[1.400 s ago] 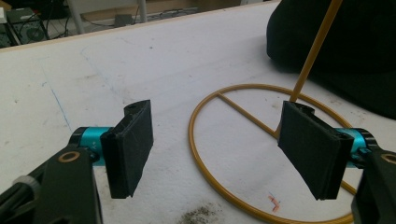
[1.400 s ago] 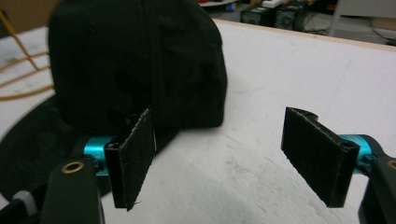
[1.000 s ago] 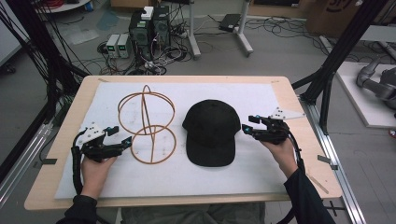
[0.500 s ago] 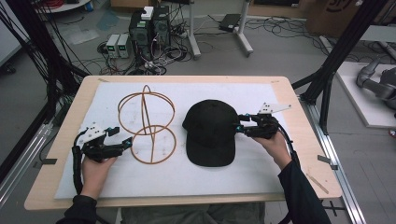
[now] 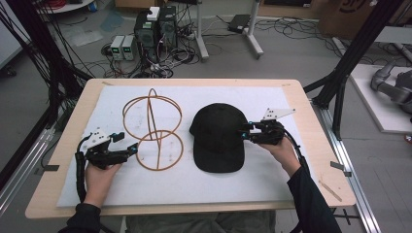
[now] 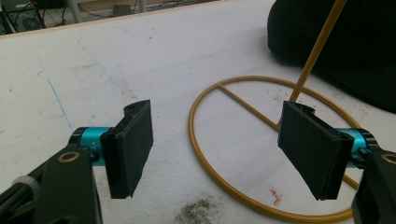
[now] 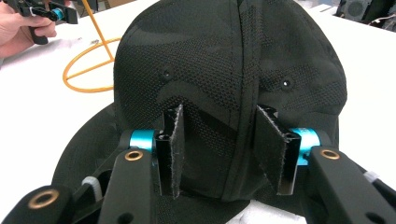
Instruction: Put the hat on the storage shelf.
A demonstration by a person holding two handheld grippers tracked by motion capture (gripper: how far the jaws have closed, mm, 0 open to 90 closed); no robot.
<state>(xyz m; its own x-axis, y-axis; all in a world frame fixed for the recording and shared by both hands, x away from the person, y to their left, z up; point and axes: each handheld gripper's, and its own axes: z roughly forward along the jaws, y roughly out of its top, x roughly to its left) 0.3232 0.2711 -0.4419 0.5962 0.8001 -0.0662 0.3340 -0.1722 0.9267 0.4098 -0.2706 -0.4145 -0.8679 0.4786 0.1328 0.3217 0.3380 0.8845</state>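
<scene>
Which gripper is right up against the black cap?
The right gripper: its open fingers reach the black cap. The left gripper sits by the wire stand.

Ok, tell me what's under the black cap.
The black cap lies on the white mat that covers the table. Whatever sits beneath its crown is hidden; the cap covers it.
</scene>
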